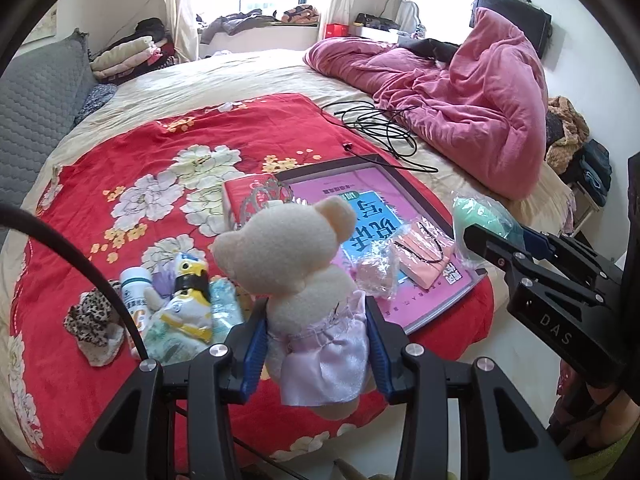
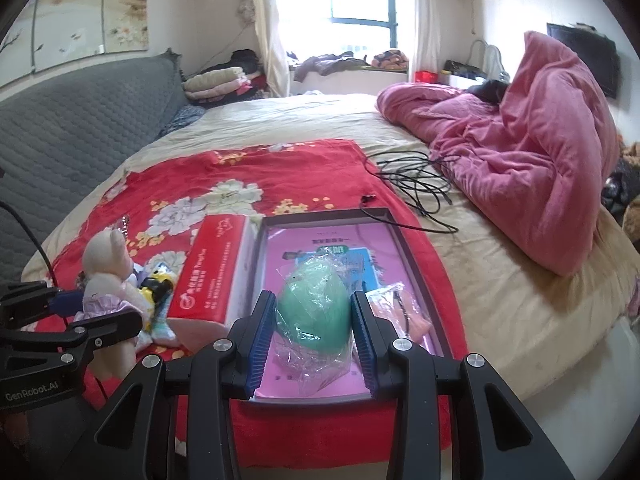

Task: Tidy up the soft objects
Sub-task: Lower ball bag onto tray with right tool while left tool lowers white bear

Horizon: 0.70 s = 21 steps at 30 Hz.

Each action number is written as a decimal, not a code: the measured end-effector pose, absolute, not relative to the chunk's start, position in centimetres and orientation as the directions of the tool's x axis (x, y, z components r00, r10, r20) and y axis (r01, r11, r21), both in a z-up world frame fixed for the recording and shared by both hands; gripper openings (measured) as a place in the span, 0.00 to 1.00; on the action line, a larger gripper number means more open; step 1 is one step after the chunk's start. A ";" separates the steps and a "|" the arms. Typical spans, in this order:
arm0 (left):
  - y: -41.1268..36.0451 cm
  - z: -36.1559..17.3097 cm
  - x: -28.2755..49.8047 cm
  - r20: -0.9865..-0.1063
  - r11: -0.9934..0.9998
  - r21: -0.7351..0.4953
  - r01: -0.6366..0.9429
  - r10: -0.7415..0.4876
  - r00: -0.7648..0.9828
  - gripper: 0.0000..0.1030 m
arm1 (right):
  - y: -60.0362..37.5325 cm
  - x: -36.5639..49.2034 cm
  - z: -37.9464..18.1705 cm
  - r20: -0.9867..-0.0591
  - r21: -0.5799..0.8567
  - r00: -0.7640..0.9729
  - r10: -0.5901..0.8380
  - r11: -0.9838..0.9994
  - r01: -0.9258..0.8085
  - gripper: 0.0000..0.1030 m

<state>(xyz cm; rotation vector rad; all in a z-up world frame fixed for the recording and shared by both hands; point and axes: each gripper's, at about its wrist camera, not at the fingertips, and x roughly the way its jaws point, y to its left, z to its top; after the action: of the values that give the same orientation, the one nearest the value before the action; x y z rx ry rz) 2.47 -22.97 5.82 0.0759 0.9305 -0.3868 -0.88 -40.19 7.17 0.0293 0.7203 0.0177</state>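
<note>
My left gripper (image 1: pixel 316 340) is shut on a cream teddy bear (image 1: pixel 292 252) in a lilac dress, held upright above the red floral blanket (image 1: pixel 120 184). The bear also shows in the right wrist view (image 2: pixel 108 272). My right gripper (image 2: pixel 314 320) is shut on a green soft object in clear plastic wrap (image 2: pixel 312 300), held over the grey tray (image 2: pixel 256 256) with a pink book. It shows in the left wrist view (image 1: pixel 476 212) at the right gripper's tips. A pink face mask (image 1: pixel 424 252) and a bagged pink item (image 1: pixel 376 272) lie in the tray.
A red tissue box (image 2: pixel 212 268) lies left of the tray. A penguin toy (image 1: pixel 192 276), a white bottle (image 1: pixel 134 296), wipes packets and a leopard-print cloth (image 1: pixel 90 320) lie on the blanket's left. Black cables (image 1: pixel 380 128) and a pink duvet (image 1: pixel 480 112) lie beyond.
</note>
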 end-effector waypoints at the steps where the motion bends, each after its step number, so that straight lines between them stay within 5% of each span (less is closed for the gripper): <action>1: -23.1 5.7 2.6 -0.796 0.927 -0.107 0.358 -0.296 0.529 0.43 | -40.5 -0.9 7.1 -0.660 0.034 0.751 0.022 0.999 0.001 0.38; 21: -27.1 3.3 4.6 -0.816 0.904 -0.125 0.409 -0.328 0.476 0.43 | -44.3 0.0 4.6 -0.692 0.040 0.721 -0.027 0.996 0.075 0.38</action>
<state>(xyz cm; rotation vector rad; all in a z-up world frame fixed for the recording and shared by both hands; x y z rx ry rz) 4.60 -27.11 3.25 0.0913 0.9756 -0.4511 0.04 -44.27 4.61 0.0664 0.7632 -0.0565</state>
